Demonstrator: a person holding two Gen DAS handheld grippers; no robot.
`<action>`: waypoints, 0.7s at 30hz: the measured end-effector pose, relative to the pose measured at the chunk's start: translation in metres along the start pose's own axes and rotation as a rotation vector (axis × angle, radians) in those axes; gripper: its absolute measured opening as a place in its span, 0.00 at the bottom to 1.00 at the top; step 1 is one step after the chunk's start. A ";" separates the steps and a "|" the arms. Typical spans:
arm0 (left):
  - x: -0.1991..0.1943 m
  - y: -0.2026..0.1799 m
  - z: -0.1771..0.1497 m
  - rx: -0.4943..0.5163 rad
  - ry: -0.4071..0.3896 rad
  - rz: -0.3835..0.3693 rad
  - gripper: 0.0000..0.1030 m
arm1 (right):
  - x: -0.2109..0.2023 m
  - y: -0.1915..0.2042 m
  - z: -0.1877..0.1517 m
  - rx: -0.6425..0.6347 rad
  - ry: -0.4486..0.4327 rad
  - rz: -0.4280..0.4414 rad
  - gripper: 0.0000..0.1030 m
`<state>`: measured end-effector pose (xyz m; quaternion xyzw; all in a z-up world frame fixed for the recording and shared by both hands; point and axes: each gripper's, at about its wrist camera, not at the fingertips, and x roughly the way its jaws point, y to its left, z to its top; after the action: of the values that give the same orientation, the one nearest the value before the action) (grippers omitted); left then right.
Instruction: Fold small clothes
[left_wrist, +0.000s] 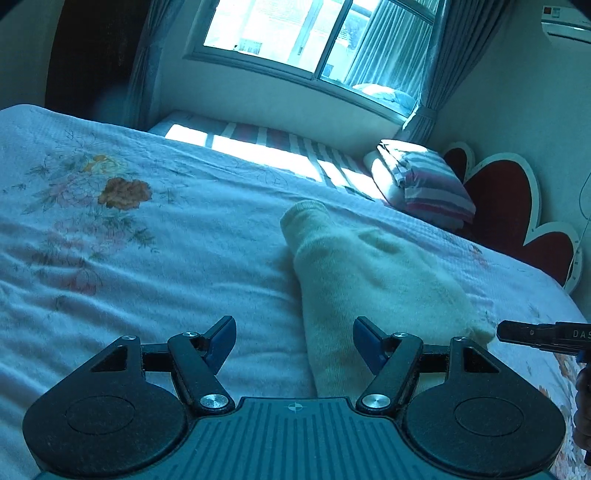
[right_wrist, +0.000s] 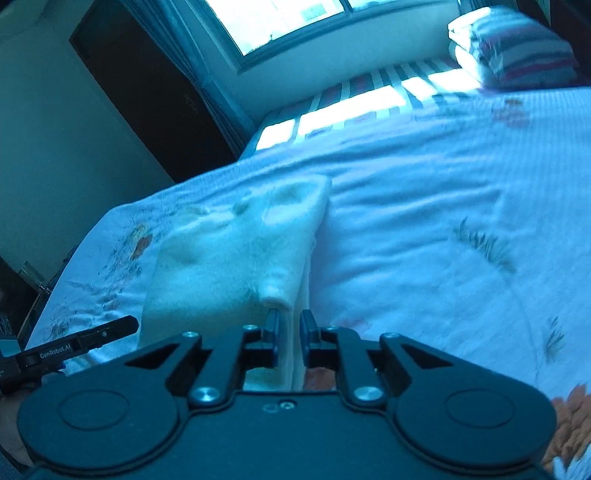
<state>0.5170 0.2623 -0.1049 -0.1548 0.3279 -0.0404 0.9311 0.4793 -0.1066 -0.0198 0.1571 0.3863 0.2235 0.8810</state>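
Left-wrist view: a pale, cream-white knitted garment (left_wrist: 373, 280) lies flat on a bed (left_wrist: 147, 258) covered with a light floral bedspread, its narrow rounded end pointing away toward the window (left_wrist: 314, 40). The left gripper (left_wrist: 294, 341) hangs just above the garment's near end, released, its blue-padded fingers (left_wrist: 221, 341) spread wide and grasping nothing; one pad sits over the cloth, the other over bare bedspread. At the garment's near right corner, the tip of the right gripper (left_wrist: 517, 332) comes in from the frame's edge, just beside the cloth.

From the right-wrist view, the right gripper (right_wrist: 290, 326) stands almost clenched, a narrow gap left between its blue pads (right_wrist: 271, 328). A fold of the garment (right_wrist: 236, 254) runs into that gap, and a small peak of fabric rises just beyond the fingertips; whether the pads actually press the cloth cannot be told, as this view is blurred. The left gripper (right_wrist: 110, 330) shows as a dark finger at the garment's left edge.

Beyond the garment, a striped folded quilt (left_wrist: 421, 184) rests near the red, white-edged headboard (left_wrist: 502, 195), well apart from the cloth. Sunlight from the window falls across a striped sheet (left_wrist: 273, 144) on the bed's far side.
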 end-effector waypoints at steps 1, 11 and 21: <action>0.008 0.000 0.007 0.003 0.010 0.006 0.68 | 0.000 0.001 0.007 -0.005 -0.020 0.000 0.15; 0.057 -0.011 0.027 0.069 0.080 0.105 0.85 | 0.075 0.007 0.039 -0.067 0.099 -0.072 0.09; -0.032 -0.018 -0.025 0.072 0.009 0.103 0.85 | 0.005 0.025 0.007 -0.189 0.097 -0.050 0.21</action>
<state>0.4771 0.2446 -0.0984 -0.1040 0.3380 -0.0050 0.9354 0.4804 -0.0834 -0.0074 0.0527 0.4097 0.2442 0.8773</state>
